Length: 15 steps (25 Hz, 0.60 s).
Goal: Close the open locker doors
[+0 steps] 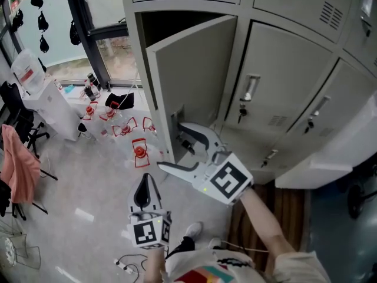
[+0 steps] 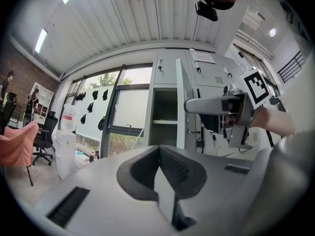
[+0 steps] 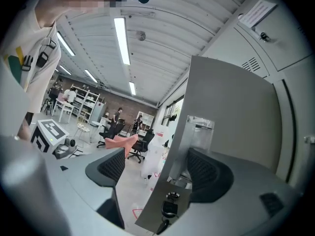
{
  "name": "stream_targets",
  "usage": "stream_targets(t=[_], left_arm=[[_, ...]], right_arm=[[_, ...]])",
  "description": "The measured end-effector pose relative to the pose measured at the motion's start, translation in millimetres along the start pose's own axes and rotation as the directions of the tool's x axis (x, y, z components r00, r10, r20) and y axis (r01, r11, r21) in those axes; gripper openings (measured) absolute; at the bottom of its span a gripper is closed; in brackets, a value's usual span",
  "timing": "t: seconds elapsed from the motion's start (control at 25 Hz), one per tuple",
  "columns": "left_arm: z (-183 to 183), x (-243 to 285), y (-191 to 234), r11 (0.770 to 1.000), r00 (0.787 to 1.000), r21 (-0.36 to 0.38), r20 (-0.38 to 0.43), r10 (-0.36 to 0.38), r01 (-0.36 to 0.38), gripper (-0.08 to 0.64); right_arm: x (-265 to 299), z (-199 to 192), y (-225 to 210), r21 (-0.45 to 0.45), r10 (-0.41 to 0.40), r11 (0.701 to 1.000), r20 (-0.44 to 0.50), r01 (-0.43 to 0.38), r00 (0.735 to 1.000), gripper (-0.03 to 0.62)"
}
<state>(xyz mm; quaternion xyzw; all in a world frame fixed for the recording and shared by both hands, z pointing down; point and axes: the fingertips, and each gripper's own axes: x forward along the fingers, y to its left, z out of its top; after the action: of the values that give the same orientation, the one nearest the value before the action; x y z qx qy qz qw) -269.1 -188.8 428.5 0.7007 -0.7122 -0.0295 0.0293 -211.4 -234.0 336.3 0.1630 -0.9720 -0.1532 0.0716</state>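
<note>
A grey locker door (image 1: 191,81) stands half open in front of its dark compartment (image 1: 171,22). My right gripper (image 1: 172,146) is open, and the door's free edge runs between its two jaws near the lock. In the right gripper view the door (image 3: 231,112) and its lock piece (image 3: 170,208) sit between the dark pads (image 3: 209,176). My left gripper (image 1: 145,184) is shut on nothing, lower and nearer to me, pointing at the locker. The left gripper view shows the shut jaws (image 2: 160,173), the open compartment (image 2: 165,117) and the right gripper (image 2: 216,104) at the door.
Closed locker doors (image 1: 283,81) fill the right side. Several red wire frames (image 1: 139,149) lie on the floor left of the door. A white cabinet (image 1: 50,102) and a chair with pink cloth (image 1: 17,164) stand at the far left. A cable (image 1: 126,267) lies by my feet.
</note>
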Motion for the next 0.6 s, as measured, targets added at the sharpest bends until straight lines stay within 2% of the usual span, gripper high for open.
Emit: stream_targets(t=[0.6], left_arm=[[-5.6, 5.4, 73.8, 0.993, 0.993, 0.001, -0.008, 0.115, -0.115, 0.005]], right_arm=[[82.4, -5.3, -39.1, 0.014, -0.049, 0.999, -0.025, 0.049, 0.999, 0.378]])
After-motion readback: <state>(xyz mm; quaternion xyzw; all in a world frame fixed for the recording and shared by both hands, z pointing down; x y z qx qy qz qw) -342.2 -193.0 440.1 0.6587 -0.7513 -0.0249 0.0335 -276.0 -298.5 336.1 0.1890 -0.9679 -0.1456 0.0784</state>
